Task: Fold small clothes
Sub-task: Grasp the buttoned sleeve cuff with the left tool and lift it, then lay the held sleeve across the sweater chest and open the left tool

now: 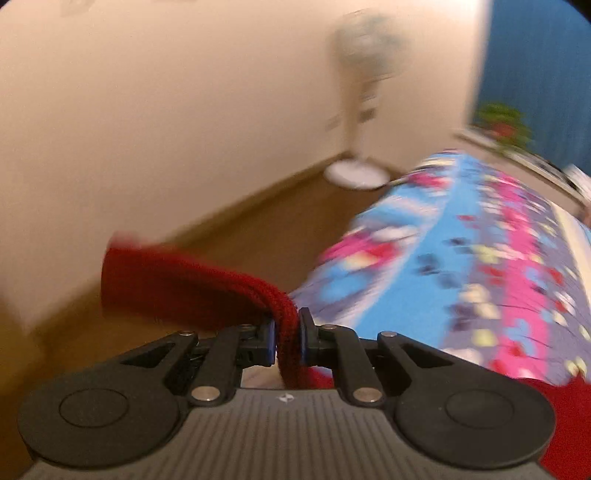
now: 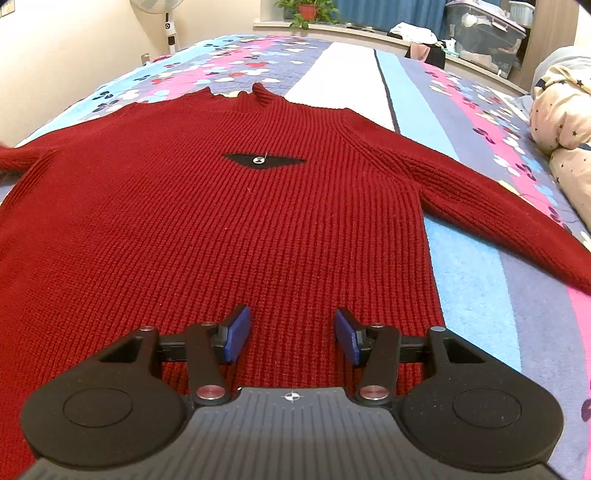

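A dark red knitted sweater (image 2: 229,221) lies flat and face up on the bed, collar far from me, with a black patch and small button (image 2: 260,160) on the chest. Its right sleeve (image 2: 491,206) stretches out to the right. My right gripper (image 2: 291,336) is open and empty, just above the sweater's lower hem. My left gripper (image 1: 287,338) is shut on the sweater's left sleeve (image 1: 177,284), lifted off the bed's left side; the cuff hangs out to the left over the floor. The left wrist view is blurred.
The bed has a floral and striped cover (image 2: 476,295) (image 1: 461,266). A folded quilt (image 2: 561,122) lies at the right edge. A standing fan (image 1: 364,110) stands by the wall. A windowsill with a plant (image 2: 306,11) and a storage box (image 2: 484,33) runs behind the bed.
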{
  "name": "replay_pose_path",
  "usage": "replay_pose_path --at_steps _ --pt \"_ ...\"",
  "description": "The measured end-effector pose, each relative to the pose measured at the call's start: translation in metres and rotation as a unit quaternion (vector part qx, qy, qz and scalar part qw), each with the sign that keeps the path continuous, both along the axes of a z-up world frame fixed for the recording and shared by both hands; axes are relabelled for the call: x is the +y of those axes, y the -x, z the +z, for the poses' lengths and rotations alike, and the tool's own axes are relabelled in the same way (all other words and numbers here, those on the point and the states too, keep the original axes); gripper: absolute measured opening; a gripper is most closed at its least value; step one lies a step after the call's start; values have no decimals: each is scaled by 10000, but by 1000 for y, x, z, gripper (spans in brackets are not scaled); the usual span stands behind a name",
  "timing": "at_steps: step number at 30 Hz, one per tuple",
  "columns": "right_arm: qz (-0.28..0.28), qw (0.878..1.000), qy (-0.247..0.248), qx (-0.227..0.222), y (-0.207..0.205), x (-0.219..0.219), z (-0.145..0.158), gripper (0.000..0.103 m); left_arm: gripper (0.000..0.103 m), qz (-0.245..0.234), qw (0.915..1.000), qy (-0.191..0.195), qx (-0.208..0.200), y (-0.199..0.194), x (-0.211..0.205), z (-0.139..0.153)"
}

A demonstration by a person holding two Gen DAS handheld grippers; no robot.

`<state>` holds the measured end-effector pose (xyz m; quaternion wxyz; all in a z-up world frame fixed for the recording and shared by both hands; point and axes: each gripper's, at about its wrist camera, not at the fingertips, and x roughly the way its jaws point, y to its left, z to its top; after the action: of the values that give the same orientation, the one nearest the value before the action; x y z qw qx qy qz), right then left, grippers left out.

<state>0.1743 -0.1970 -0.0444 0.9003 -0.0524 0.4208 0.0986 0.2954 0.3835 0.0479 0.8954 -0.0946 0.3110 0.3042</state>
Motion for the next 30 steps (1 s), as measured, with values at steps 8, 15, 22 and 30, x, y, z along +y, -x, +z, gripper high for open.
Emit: replay_pose_path --at_steps 8,15,22,30 --pt "-415 9977 -520 -139 -6 -21 5 12 14 -3095 9473 -358 -739 -27 -277 28" --pt "-484 9956 -798 -57 -9 -28 3 15 55 -4593 8834 867 334 23 -357 -40" --pt "-551 9926 -1075 -139 -8 -33 6 13 54 -3156 9479 325 283 81 -245 -49" --pt "-648 9769 -1941 -616 -20 -49 29 15 44 -1956 9765 828 365 66 -181 -75"
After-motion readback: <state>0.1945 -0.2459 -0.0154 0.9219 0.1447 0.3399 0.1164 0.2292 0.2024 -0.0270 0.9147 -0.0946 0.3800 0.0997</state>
